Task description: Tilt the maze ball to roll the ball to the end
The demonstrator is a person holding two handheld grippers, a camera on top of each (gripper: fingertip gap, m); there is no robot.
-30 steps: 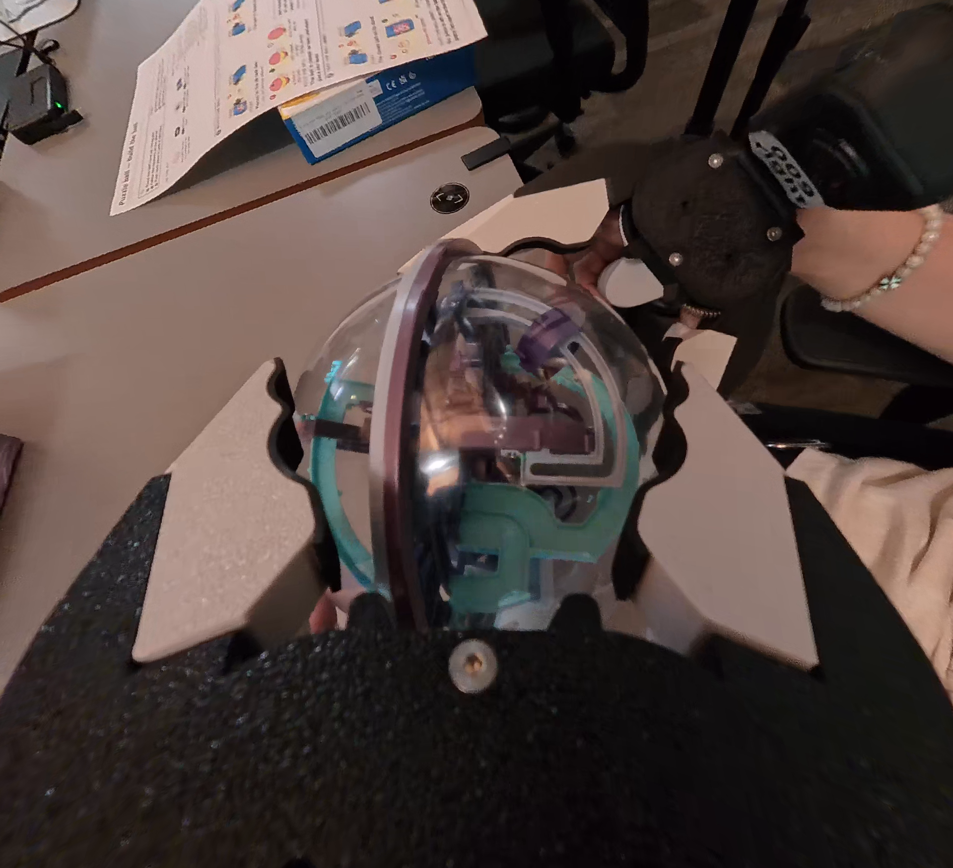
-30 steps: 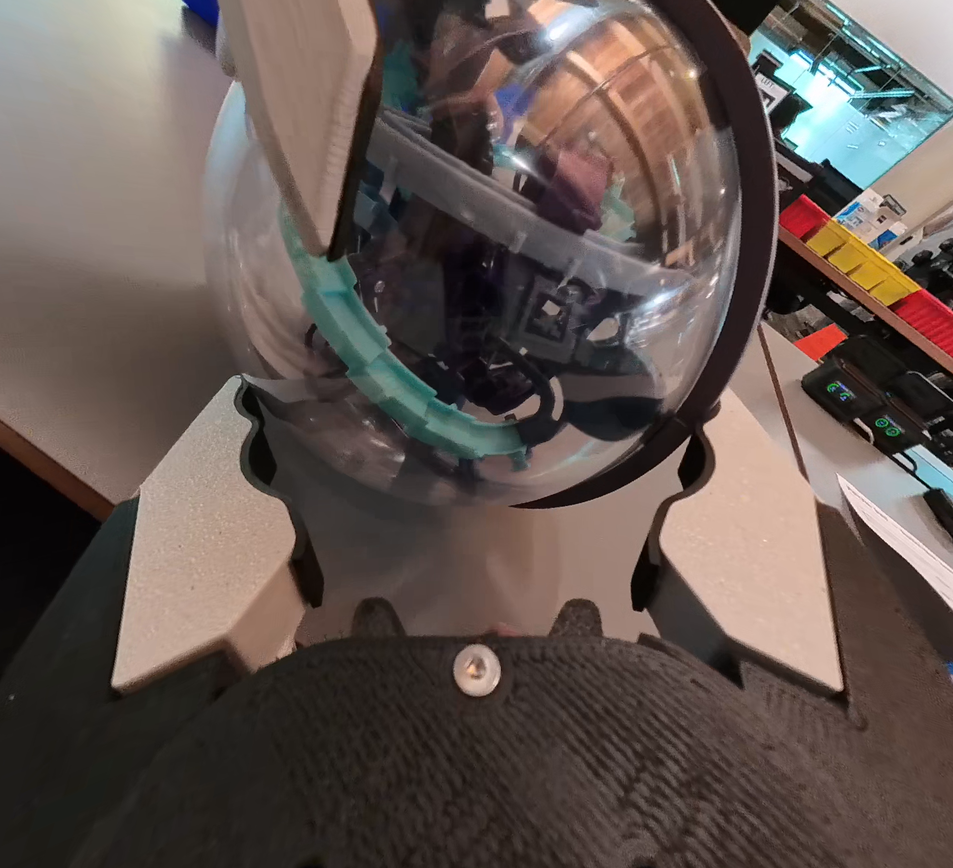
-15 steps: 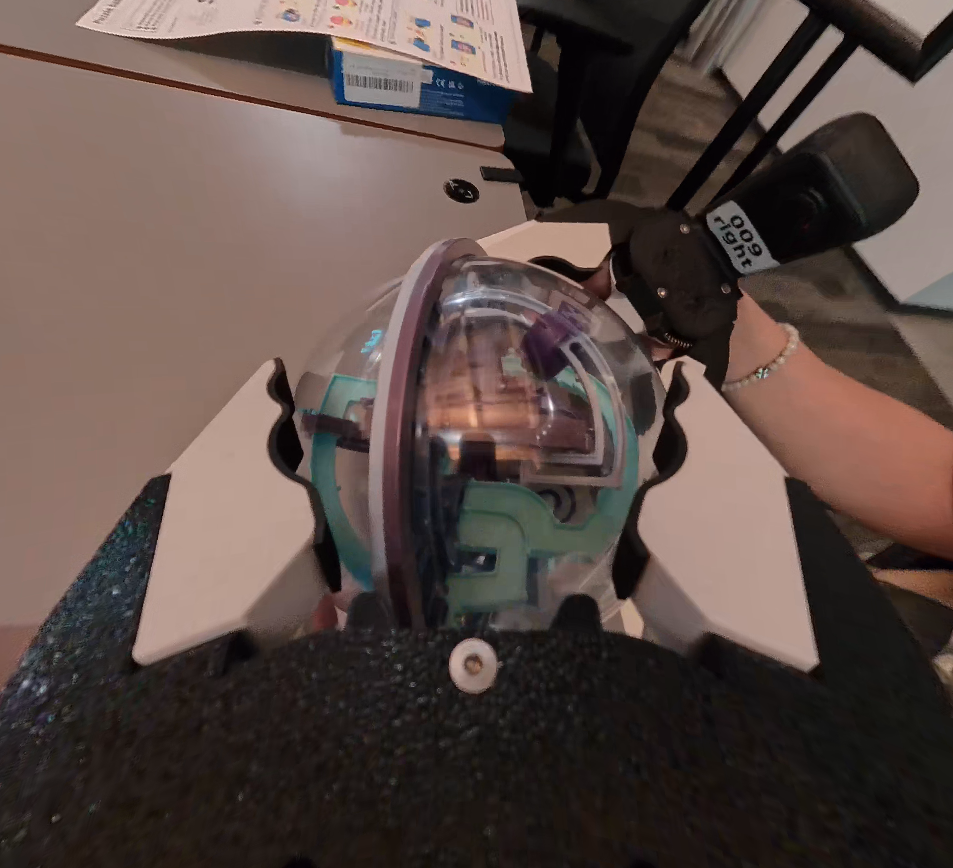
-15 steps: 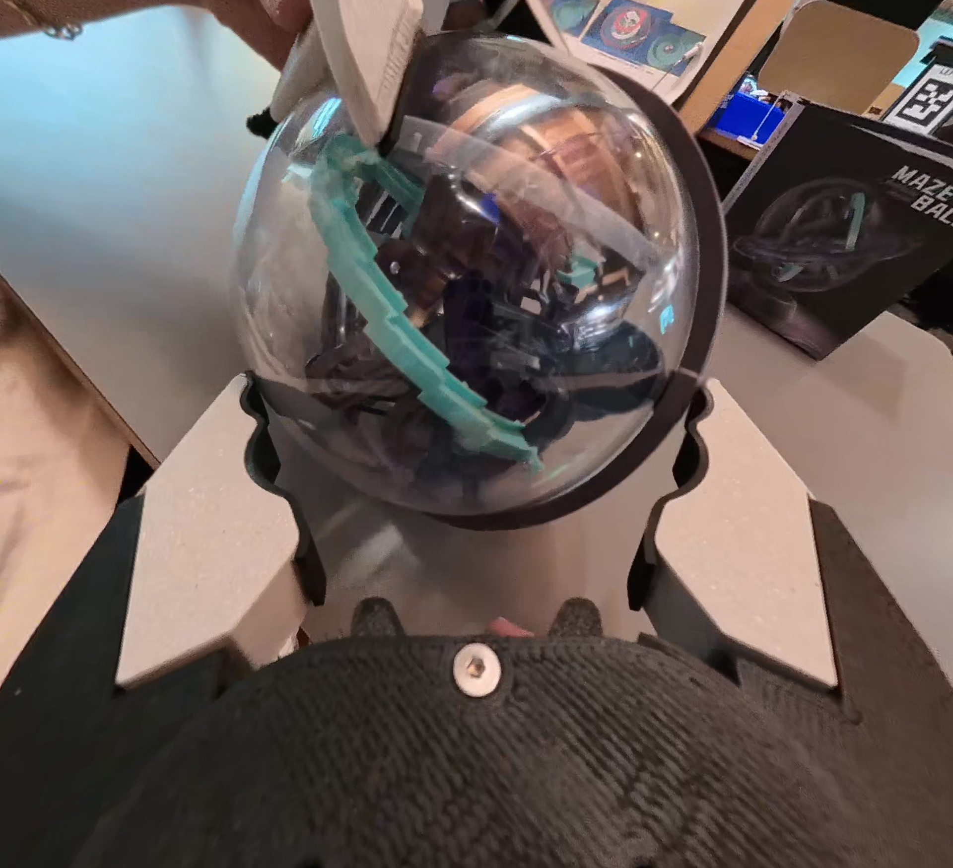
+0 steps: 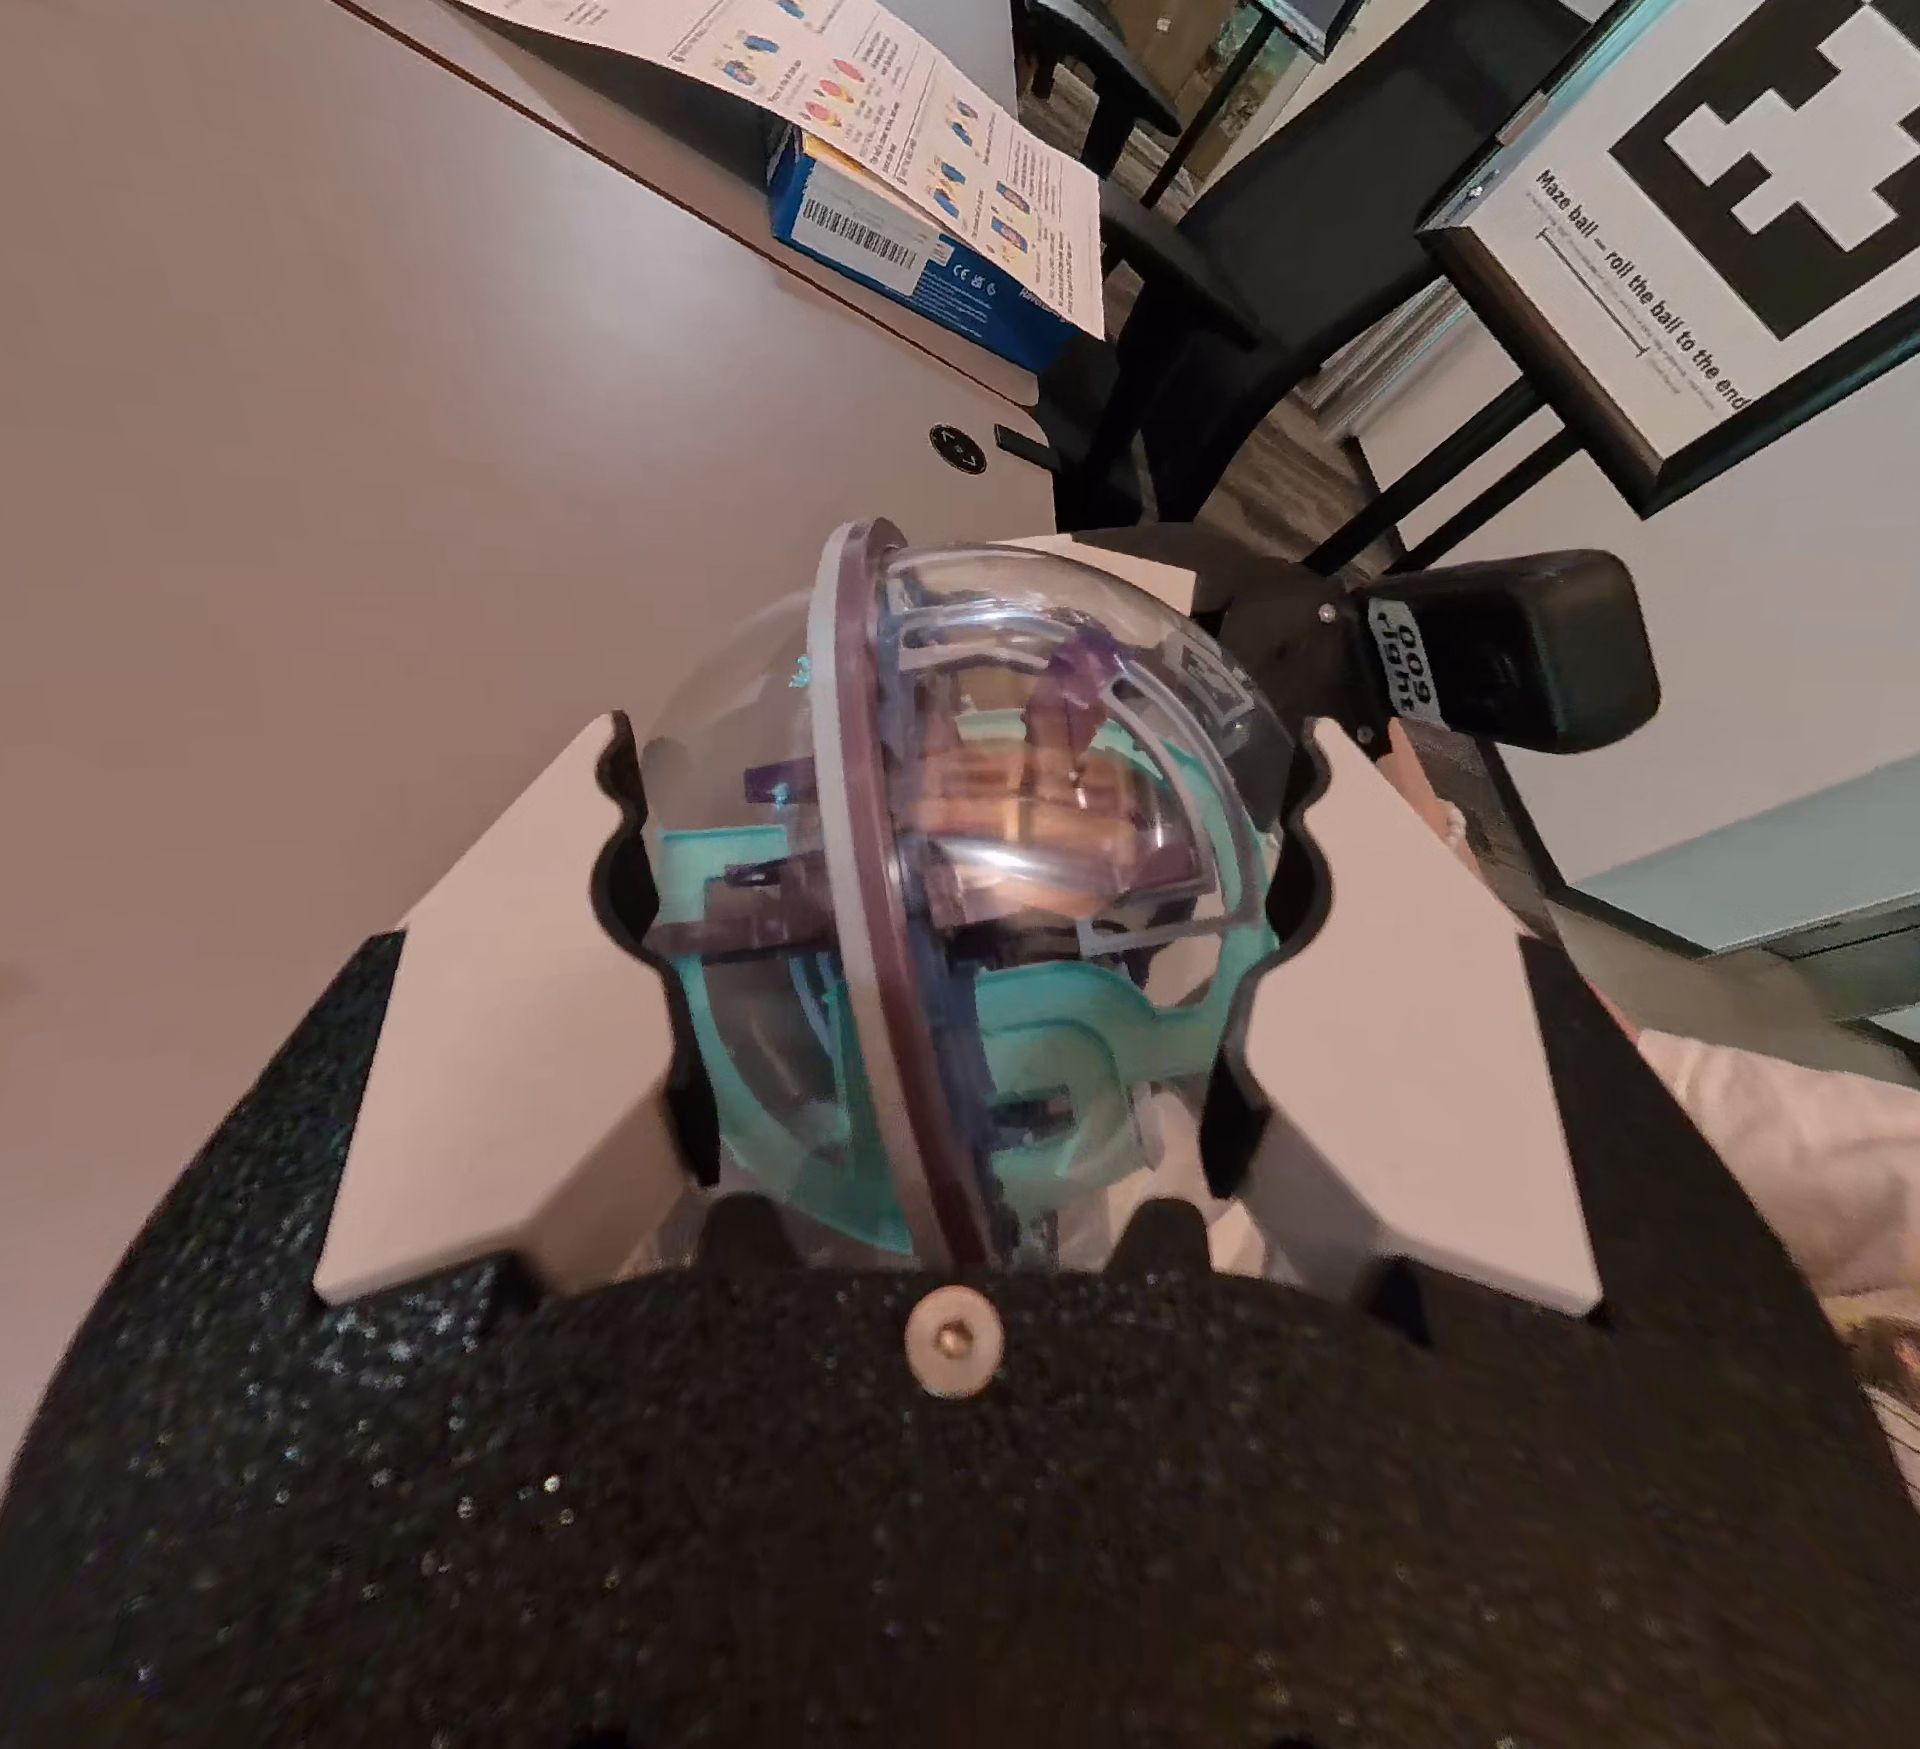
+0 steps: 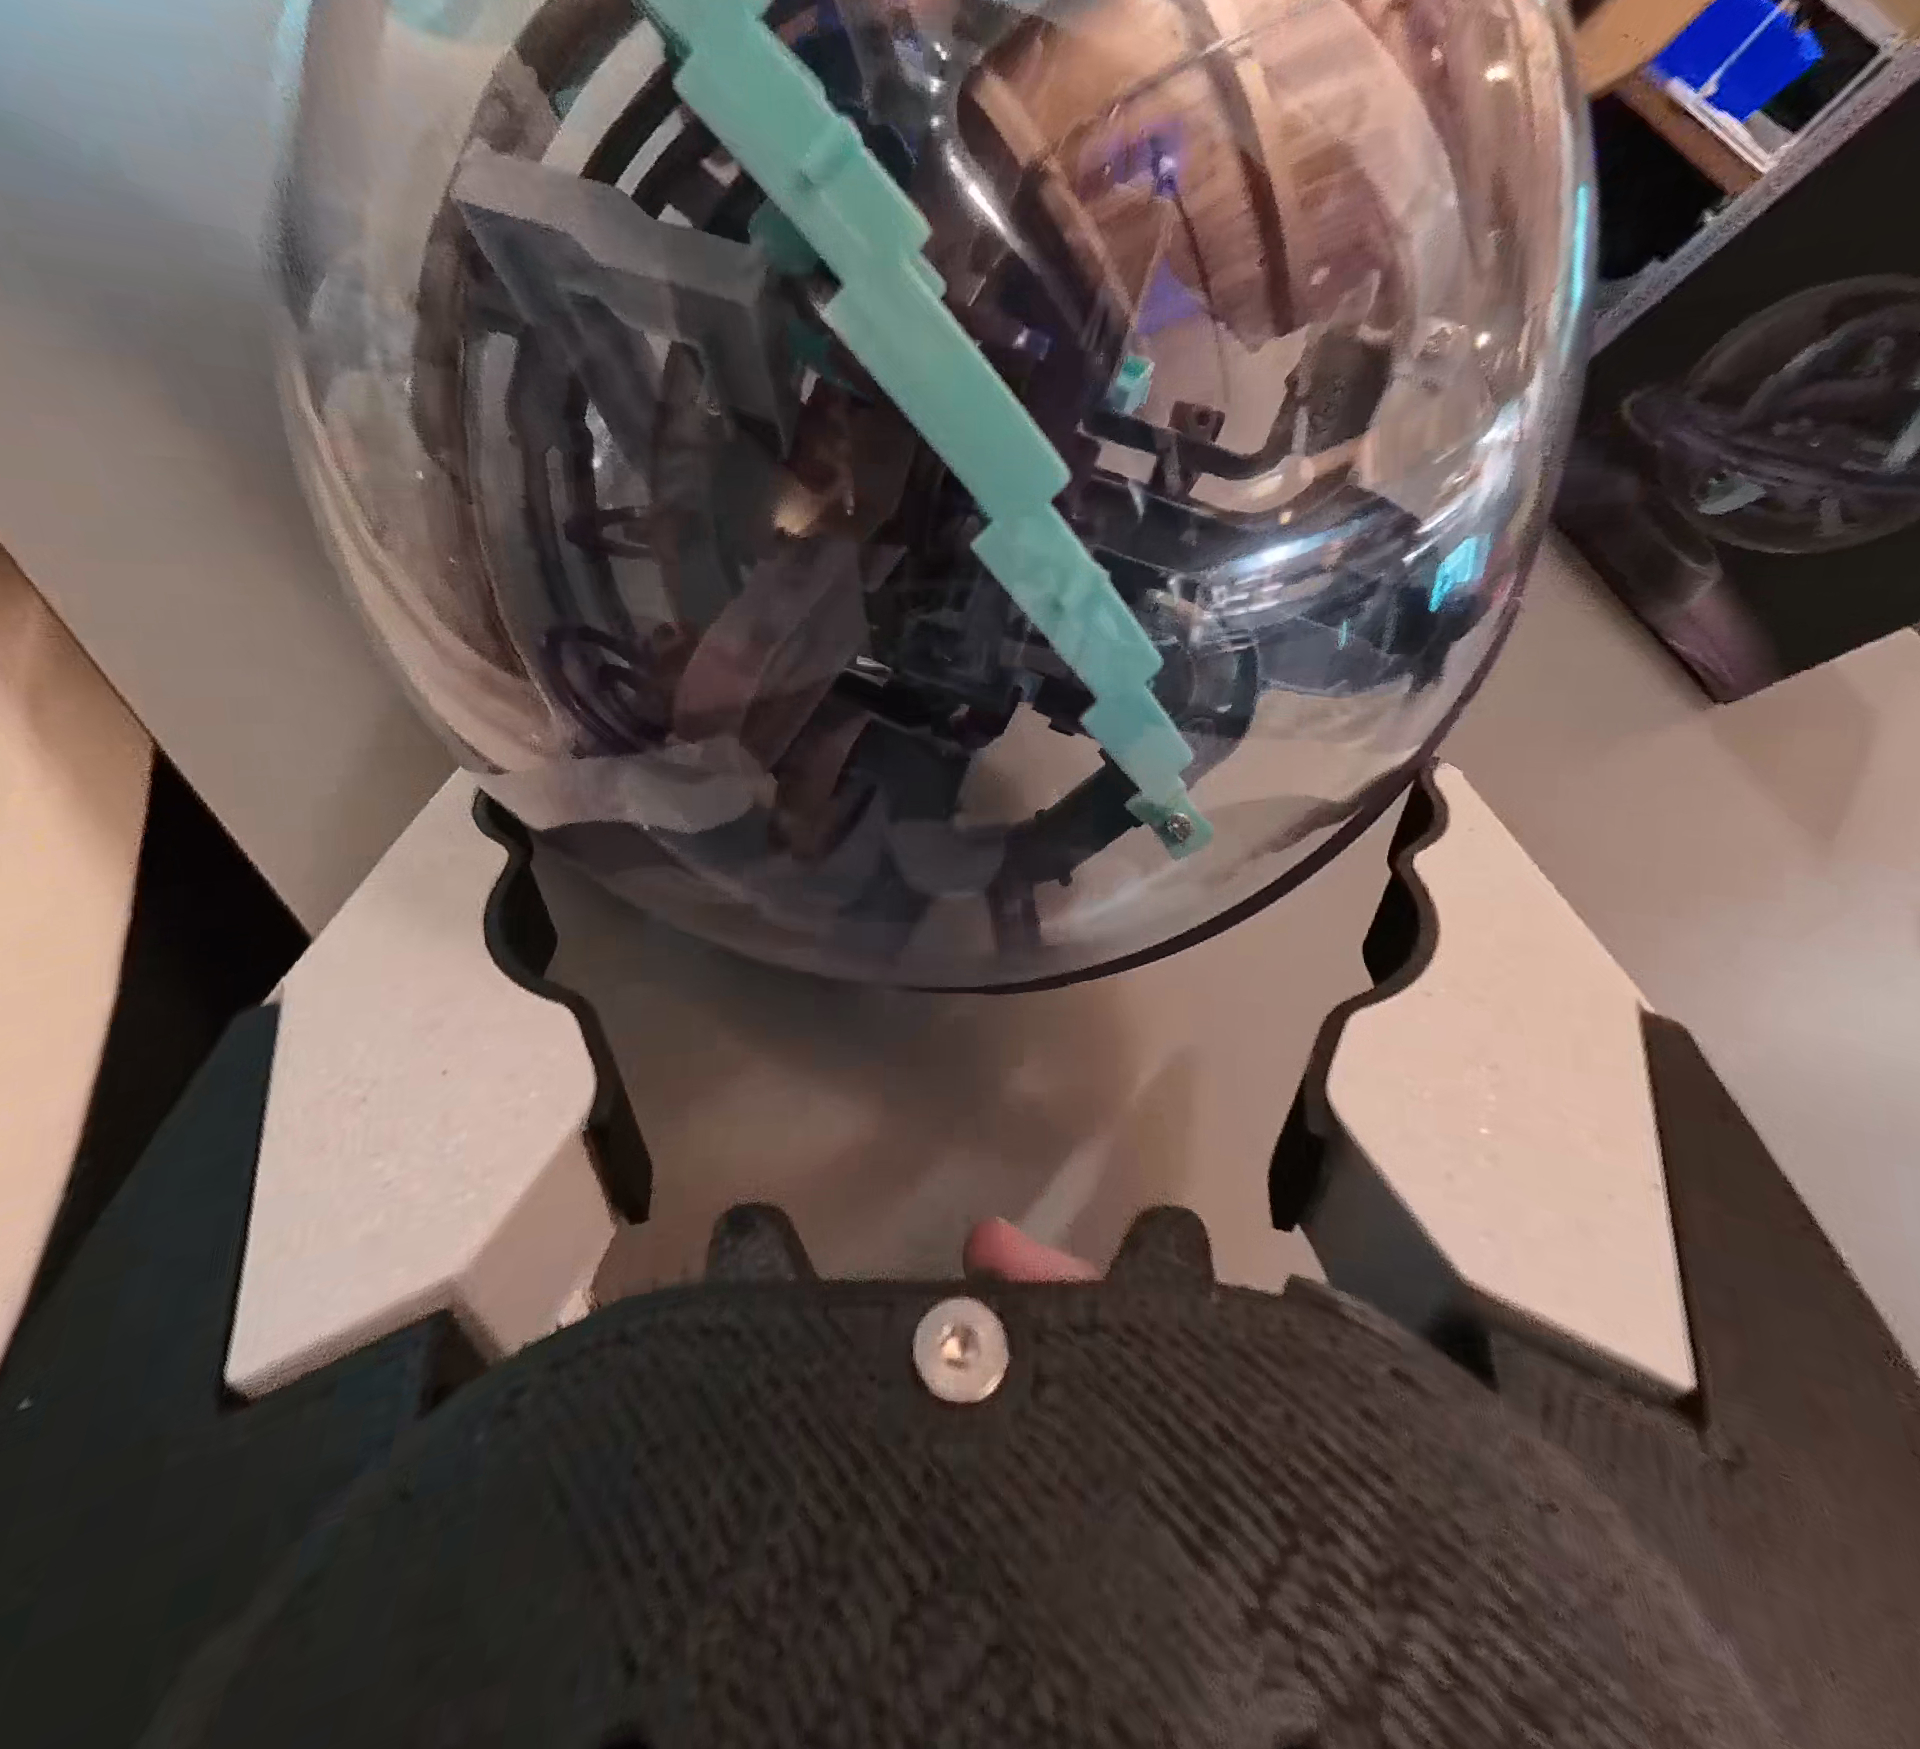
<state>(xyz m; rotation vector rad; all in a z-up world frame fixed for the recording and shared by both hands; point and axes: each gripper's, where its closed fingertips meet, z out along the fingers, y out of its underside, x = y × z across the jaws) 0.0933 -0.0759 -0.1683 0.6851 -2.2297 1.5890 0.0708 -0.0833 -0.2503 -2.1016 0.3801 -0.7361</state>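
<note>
The maze ball (image 5: 956, 878) is a clear sphere with a dark rim and teal, purple and grey tracks inside. My left gripper (image 5: 961, 743) is shut on it, with the ball deep between its pale fingers, above the table. My right gripper (image 6: 956, 806) holds the ball's (image 6: 914, 411) far side with its fingertips (image 6: 416, 972) pressed on the lower sides. It also shows in the left wrist view (image 5: 1455, 660) behind the ball. I cannot make out the small rolling ball inside.
A grey table (image 5: 312, 452) lies to the left, with a printed instruction sheet (image 5: 727, 37) draped over a blue box (image 5: 914, 286). A framed sign on a stand (image 5: 1714, 141) and a black chair (image 5: 1299, 245) are to the right. A black product box (image 6: 1766, 452) stands behind the ball.
Both grippers have turned the ball together while keeping hold. The teal track now runs diagonally in the right wrist view, and the background has swung in both views.
</note>
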